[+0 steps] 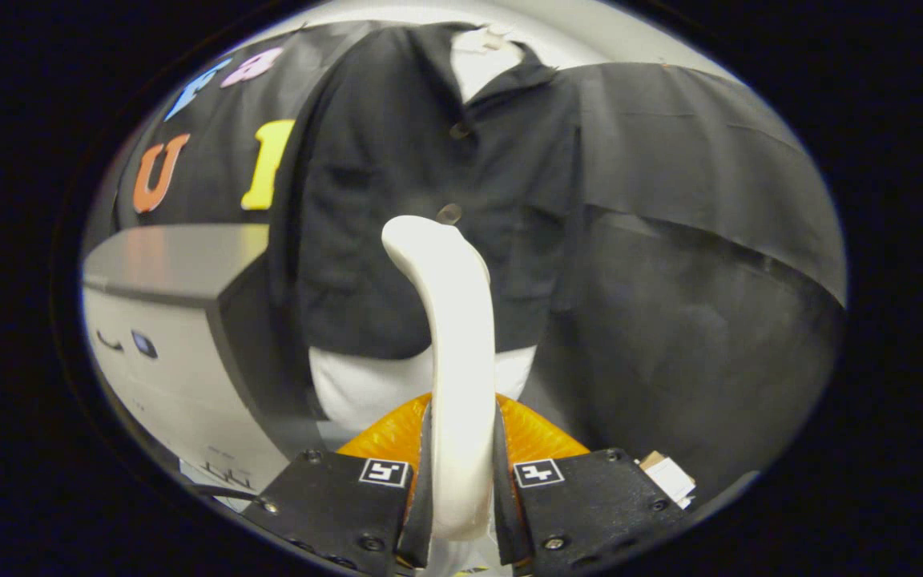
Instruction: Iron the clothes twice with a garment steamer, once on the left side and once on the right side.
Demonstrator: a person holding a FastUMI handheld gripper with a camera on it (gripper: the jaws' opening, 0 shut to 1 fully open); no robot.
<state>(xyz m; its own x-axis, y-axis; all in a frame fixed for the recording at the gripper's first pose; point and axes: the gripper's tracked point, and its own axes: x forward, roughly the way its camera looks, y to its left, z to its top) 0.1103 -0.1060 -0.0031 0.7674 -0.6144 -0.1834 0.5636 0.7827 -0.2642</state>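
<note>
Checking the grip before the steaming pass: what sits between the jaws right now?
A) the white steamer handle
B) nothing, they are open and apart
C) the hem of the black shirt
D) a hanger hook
A: the gripper is shut on the white steamer, both jaws pressing its handle, with the black shirt hanging beyond it.

Gripper (pixel 461 481) fingers clamp white steamer handle (pixel 455 353) w/ its head up near black shirt (pixel 397 184) on white form, grey cabinet (pixel 173 264) beside it.

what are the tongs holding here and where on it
The tongs are shut on the white garment steamer, gripping its lower handle; its curved head reaches ahead toward the black shirt.
</note>
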